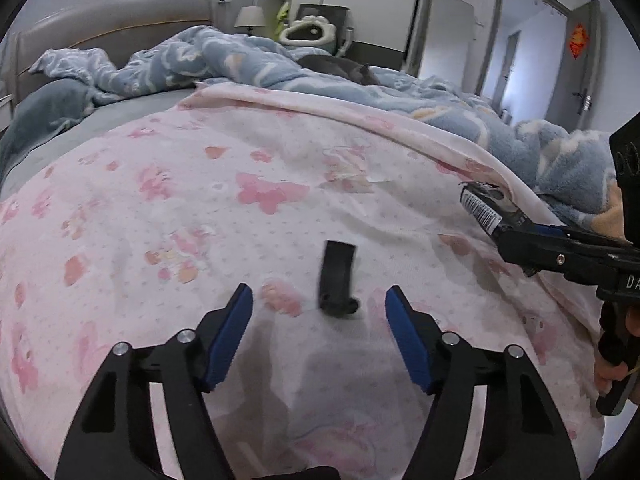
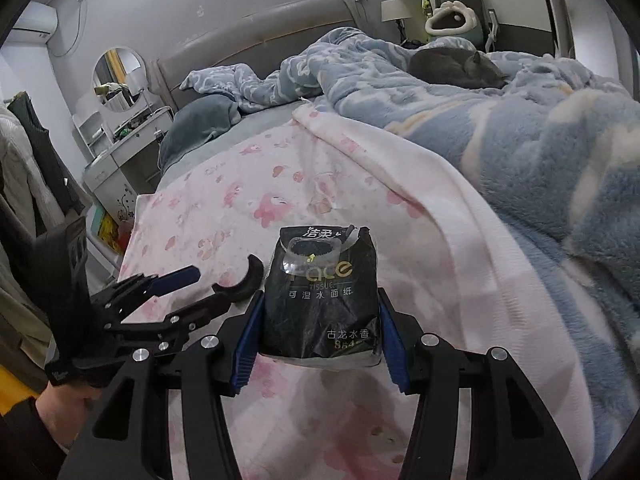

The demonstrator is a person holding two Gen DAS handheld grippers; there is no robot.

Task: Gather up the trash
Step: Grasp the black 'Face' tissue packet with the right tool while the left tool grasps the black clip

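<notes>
Both right fingers (image 2: pixel 386 336) clamp the tissue pack (image 2: pixel 320 300) between them.

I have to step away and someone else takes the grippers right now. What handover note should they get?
Right gripper: shut on the black tissue pack, held above the pink blanket.
Left gripper: open, empty, aimed at the black curved piece lying on the blanket between its fingers.
Done: tissue pack picked up.
Left: grasp the curved piece and bin both; no bin is in view.
Note: a grey cat sleeps on the blue duvet.
</notes>
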